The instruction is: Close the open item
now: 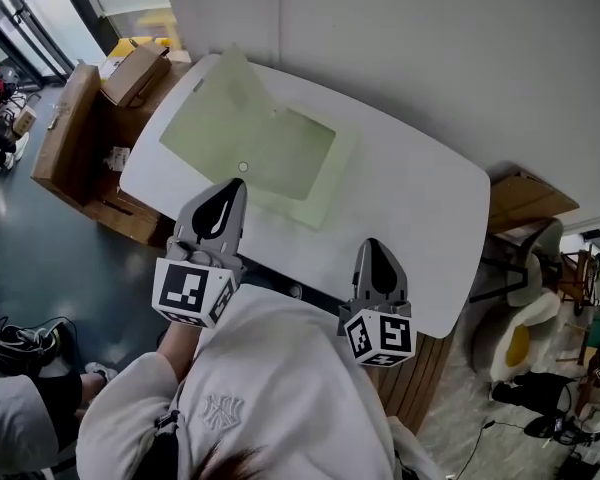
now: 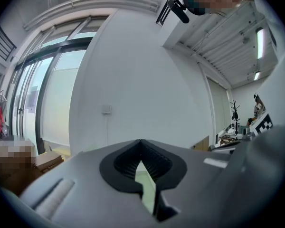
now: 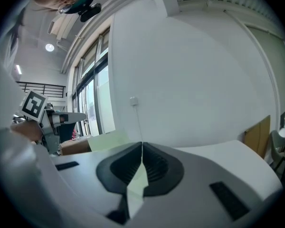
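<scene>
Nearest me, my left tool and right tool hover at the near edge of the white counter, each with its jaws pressed together and nothing between them. Just beyond the left tool's tip the pale green folder lies open on the counter's left half, its cover tilted up at the far left. Past the counter's far left corner sits a cardboard box.

The left hand-held gripper hid part of the green folder's near edge; a sweatshirt covered the bench's front.
</scene>
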`<state>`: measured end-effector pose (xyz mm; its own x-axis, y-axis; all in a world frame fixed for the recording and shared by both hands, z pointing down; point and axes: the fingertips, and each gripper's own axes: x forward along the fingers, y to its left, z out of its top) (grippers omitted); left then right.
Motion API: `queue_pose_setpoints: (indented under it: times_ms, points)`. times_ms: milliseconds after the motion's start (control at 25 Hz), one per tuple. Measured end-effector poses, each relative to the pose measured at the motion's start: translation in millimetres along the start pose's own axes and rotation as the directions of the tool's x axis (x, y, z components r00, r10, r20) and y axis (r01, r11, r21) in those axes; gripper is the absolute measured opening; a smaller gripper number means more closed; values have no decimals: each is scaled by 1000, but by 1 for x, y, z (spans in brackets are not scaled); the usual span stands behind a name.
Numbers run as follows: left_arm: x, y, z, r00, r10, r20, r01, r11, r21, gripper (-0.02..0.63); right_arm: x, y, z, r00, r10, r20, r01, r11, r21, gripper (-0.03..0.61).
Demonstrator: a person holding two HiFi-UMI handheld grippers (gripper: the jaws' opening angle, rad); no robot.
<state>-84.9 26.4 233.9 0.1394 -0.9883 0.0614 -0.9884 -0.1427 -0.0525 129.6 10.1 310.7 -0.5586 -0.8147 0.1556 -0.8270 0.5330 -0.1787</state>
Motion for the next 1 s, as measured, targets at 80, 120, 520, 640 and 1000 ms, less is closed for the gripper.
queue_pose_setpoints:
  times_ms: [80,120,520,640,1000]
  points:
    - [5,-2,0,1000,-18,-4,18,1000,-15,9,0,-3,0,1000,-11,0,11,1000,5,11]
    - [8,-3,-1,1000,-27,-8,27,999,-21,9,2,-4,0,1000,-17,-1,17,1000,7,11]
    - [33,35,-27,996,-72,-57,66,993,-93,9,43,13,-2,997,-50,-54,49,999,-23,11]
    - [38,58,-32,995,-71,-63,63,991,-115,9,64,26,3,996,-47,-70,44,998,-41,11]
    - [45,131,-57,996,-43,-74,30,985,-172,9,120,69,-1,993,-46,-112,36,995,-92,11]
